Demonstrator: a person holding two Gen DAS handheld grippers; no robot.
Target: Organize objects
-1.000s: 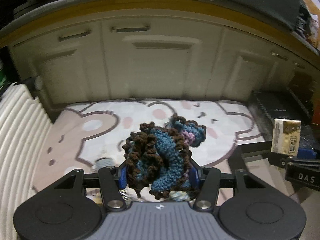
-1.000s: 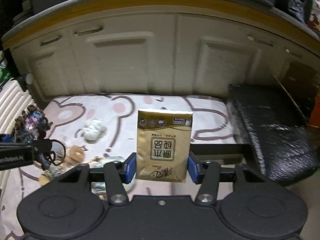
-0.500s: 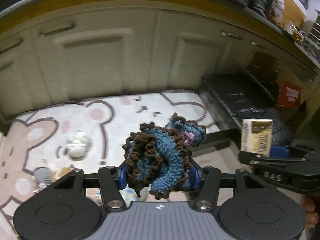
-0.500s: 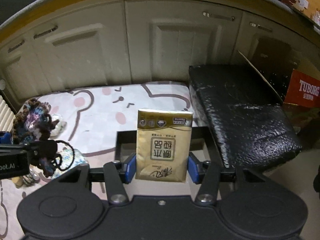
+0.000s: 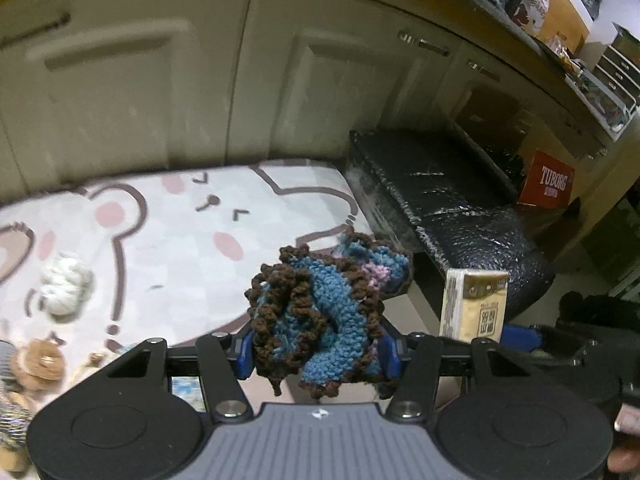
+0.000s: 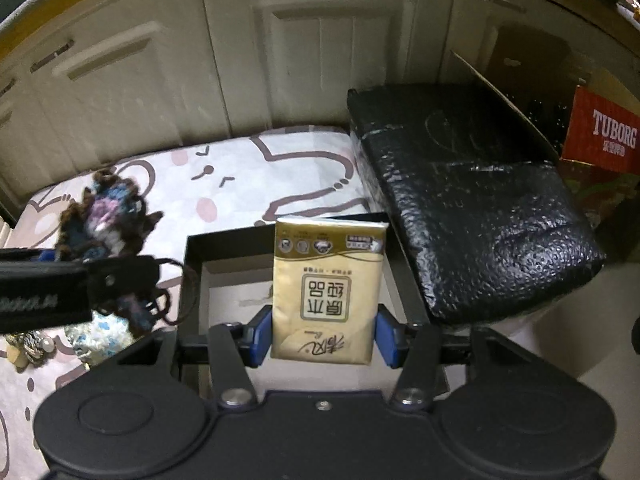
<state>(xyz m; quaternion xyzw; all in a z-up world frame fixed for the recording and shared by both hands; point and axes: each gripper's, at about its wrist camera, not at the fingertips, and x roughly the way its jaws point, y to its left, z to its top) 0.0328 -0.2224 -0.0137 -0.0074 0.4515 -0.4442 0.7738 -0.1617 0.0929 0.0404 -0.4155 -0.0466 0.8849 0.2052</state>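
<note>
Your left gripper has its blue fingers closed partway on a crumpled brown-and-blue crocheted yarn piece, held clear above the near right corner of the bear-print pink mat. Your right gripper has its fingers pressed against both sides of an upright gold tissue packet, held over a shallow black-rimmed open box. The box's pale floor shows bare around the packet. The box's right rim lies close to a bulky black bubble-wrapped block. Cream cabinet doors close off the far side. A red Tuborg carton sits far right. A white fluffy ball and small trinkets lie on the mat to the left, well apart from the box.
</note>
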